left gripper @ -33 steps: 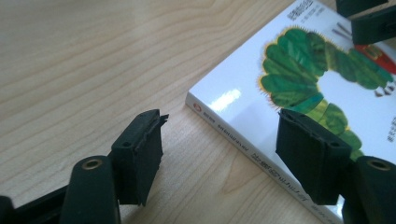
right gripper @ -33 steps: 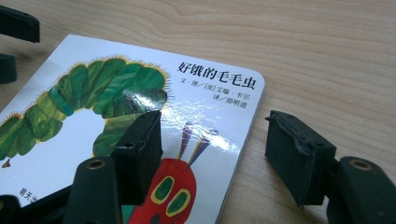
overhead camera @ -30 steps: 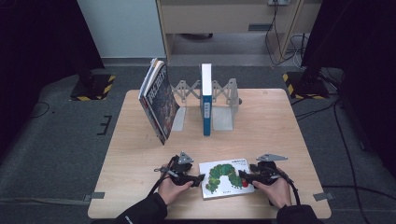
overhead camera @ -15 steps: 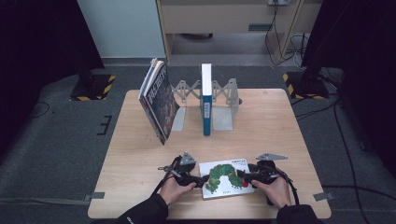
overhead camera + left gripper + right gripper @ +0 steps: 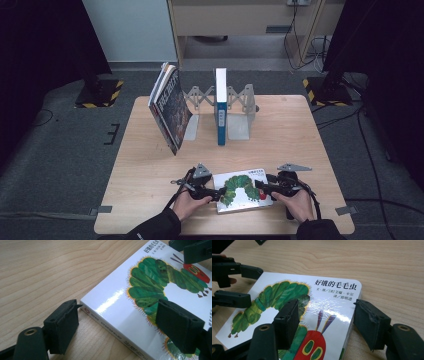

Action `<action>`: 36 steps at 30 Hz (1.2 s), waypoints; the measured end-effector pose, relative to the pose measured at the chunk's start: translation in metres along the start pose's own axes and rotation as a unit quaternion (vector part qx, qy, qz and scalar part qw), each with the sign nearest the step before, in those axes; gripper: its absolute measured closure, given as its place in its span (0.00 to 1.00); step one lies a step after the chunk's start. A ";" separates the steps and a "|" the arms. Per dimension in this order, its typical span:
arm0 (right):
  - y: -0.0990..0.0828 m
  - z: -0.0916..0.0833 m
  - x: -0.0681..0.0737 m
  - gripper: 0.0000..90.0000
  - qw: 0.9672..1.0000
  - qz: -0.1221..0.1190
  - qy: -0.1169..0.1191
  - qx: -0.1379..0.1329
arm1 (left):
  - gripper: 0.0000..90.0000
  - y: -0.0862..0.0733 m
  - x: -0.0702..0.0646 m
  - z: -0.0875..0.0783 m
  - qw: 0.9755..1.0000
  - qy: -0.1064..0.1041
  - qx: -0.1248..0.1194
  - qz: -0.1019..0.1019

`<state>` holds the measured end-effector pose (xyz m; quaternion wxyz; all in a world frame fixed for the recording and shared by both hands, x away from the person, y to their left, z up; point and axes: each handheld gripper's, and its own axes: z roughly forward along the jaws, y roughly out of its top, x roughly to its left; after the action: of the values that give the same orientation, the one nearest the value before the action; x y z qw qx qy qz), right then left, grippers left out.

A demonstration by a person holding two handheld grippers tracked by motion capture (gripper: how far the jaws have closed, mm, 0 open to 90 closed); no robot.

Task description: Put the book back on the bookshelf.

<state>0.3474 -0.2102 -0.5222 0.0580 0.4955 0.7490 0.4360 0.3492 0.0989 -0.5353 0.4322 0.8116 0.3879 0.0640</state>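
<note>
Caterpillar book [image 5: 243, 190] lies flat near the front edge of the table [image 5: 300, 135], btwn both hands. Left gripper [image 5: 212, 192]: jaws have just been opening, now wide, straddling the book's spine corner w/ a gap each side, pads not pressing; one jaw sits on the wood, the other over the cover. Right gripper [image 5: 261, 187]: about half open, one jaw over the cover, the other just beside the book's edge; can't tell if the pads press. Cover title reads 好饿的毛毛虫 [image 5: 335, 285], smaller author line beneath. Spine text too small to read.
</note>
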 end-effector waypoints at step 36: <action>0.017 -0.016 0.007 0.44 0.994 0.033 0.034 -0.102 | 0.14 0.008 0.002 0.005 0.999 -0.013 -0.005 -0.037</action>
<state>0.3473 -0.2122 -0.4977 0.0683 0.4963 0.6853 0.5286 0.3575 0.0942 -0.5328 0.4432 0.7952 0.4120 0.0391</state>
